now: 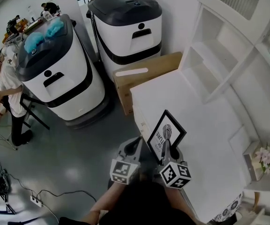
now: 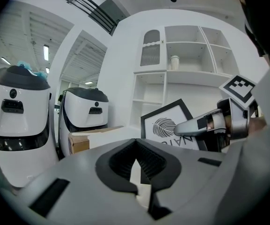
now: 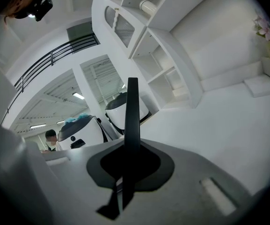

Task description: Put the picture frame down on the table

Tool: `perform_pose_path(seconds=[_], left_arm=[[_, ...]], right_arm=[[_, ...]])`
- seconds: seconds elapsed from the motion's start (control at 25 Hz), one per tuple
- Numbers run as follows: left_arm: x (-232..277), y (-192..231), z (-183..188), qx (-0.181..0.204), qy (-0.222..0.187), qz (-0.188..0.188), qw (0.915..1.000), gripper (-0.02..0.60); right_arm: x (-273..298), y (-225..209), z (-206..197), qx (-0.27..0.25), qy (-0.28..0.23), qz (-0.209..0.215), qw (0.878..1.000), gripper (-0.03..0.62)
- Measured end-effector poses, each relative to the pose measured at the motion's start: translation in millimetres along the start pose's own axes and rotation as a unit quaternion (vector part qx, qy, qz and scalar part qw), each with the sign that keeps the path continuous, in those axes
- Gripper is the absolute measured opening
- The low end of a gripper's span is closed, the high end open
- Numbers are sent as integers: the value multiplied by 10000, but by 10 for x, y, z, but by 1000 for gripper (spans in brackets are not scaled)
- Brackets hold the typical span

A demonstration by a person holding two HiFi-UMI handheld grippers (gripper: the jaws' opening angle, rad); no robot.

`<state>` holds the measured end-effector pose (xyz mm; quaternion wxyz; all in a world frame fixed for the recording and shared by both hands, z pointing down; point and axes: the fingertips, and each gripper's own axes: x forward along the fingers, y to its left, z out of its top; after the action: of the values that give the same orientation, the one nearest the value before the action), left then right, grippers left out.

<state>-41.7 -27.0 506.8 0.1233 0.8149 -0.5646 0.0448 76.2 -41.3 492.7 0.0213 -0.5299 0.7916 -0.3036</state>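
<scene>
**Head view.** Seen from above, the right claw is clamped on the lower edge of the frame. The frame is black-rimmed with a leaf print. It stands tilted in the air above the near left edge of the table, not yet resting on it. Gripping 1 edge likely leaves the rest of the frame free to be lowered onto the tabletop. The left claw is just beside it, over the grey floor, touching nothing; it may be there to steady the frame.

The table is white and smooth. A white shelf runs along its far side, and flowers sit at its right end. A box stands against the table's far left corner. 2 white machines stand on the floor, with a person at the far left.

**Left gripper view.** The left claw has its jaws drawn together with nothing between them. To its right, the frame faces the camera, held by the right claw. The shelf and the machines stand behind.

**Right gripper view.** The frame appears edge-on as a dark upright strip, pinched between the jaws of the right claw. The table spreads out to the right, with the shelf beyond it. The room is a bright, high hall.
</scene>
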Motion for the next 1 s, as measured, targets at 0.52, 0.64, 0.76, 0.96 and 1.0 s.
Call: perform_pose_path(seconds=[0.52, 0.64, 0.76, 0.96, 1.0], left_arm=[[466, 436, 293, 108, 36, -24, 9999, 11], [568, 505, 348, 109, 43, -81, 9999, 11], [664, 580, 401, 117, 39, -126, 9998, 11], [839, 728, 484, 132, 66, -207, 9997, 11], [876, 753, 507, 131, 60, -232, 9996, 11]], right_arm=[[524, 94, 275, 64, -37, -11, 10000, 14], [651, 103, 335, 82, -46, -50, 9999, 14], [774, 121, 392, 91, -59, -77, 9999, 14], [965, 170, 459, 114, -67, -124, 9998, 14], [999, 180, 475, 117, -75, -138, 9998, 14]])
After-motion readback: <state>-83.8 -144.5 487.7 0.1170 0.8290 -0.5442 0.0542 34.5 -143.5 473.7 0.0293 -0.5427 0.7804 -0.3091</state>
